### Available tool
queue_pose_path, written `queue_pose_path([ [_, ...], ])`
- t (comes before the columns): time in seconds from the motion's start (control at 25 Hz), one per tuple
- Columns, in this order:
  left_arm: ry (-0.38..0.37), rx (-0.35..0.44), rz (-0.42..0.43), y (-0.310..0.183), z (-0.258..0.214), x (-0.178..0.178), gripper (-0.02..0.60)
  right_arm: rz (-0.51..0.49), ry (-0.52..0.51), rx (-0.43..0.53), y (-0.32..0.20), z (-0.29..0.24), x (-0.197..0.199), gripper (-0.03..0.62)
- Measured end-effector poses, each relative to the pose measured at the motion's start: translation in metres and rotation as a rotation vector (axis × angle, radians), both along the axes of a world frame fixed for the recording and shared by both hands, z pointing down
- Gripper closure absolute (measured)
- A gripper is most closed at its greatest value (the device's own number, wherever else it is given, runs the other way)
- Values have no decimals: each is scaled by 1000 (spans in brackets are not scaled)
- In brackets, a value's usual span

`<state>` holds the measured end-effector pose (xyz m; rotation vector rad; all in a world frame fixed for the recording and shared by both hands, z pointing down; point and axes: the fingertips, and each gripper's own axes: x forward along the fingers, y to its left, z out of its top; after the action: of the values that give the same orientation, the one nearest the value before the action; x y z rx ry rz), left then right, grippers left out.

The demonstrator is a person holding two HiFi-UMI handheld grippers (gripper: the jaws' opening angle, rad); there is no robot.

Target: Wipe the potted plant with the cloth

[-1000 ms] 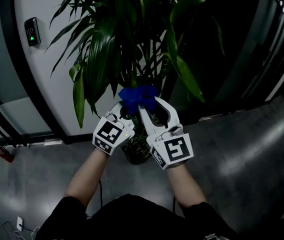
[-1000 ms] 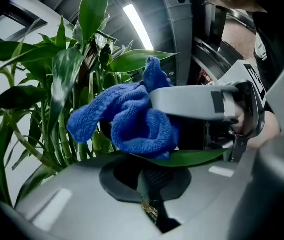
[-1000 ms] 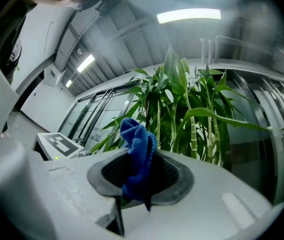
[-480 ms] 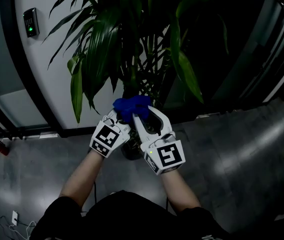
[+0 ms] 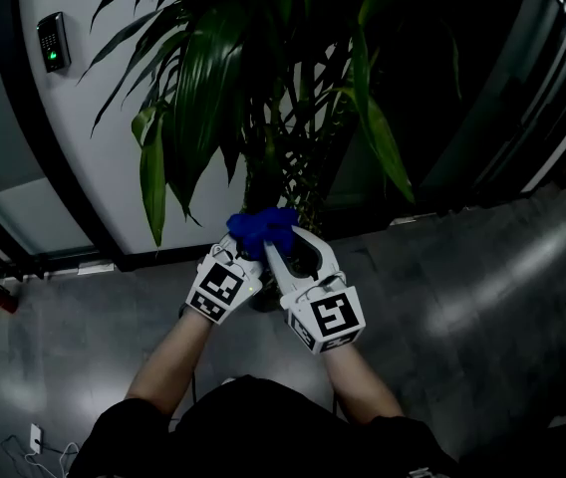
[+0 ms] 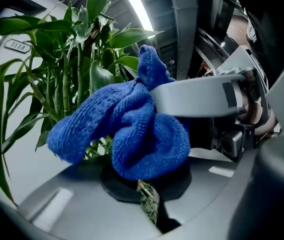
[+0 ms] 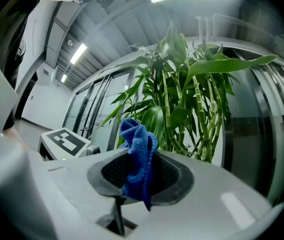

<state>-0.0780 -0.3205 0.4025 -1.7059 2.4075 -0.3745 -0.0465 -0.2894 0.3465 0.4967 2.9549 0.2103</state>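
**A:** Where is the cloth?

**B:** The blue cloth (image 5: 261, 227) is bunched just under the potted plant's (image 5: 225, 88) lowest leaves, in front of its bamboo-like stems (image 7: 198, 114). Your right gripper (image 7: 137, 181) has its jaws pressed together on one fold. The free end stands up above the pads toward the plant.

**A:** And my left one?

**B:** Your left gripper (image 6: 143, 186) sits just beside the right, on the plant's left side, and the cloth's bulk lies across the top of its jaws. Those jaws are closed too, pinching a thin, mottled green leaf tip (image 6: 149, 205) rather than the cloth. From there you can see the right gripper's pale finger (image 6: 197, 96) lying over the cloth.

**A:** What else is around the plant?

**B:** Both marker cubes face up at you, on the near side of the plant. A long leaf (image 5: 153, 182) droops on its left. On the white wall, up and left of the crown, hangs a keypad reader (image 5: 52, 43) with a green light. Grey floor (image 5: 482, 297) spreads to the plant's right.
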Motion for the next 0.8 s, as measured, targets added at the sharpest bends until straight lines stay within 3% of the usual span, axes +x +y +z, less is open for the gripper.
queue_pose_path([
  [0.32,53,18,33,5,19,-2,575,35,21,1,-12,19,6,490],
  [0.56,104,31,-9,0,30,-12,575,31,15,-94,-43,29,8,490],
  [0.8,36,-17,-117,-47,32,-17,575,-39,-28,-93,-102,19,21,490],
])
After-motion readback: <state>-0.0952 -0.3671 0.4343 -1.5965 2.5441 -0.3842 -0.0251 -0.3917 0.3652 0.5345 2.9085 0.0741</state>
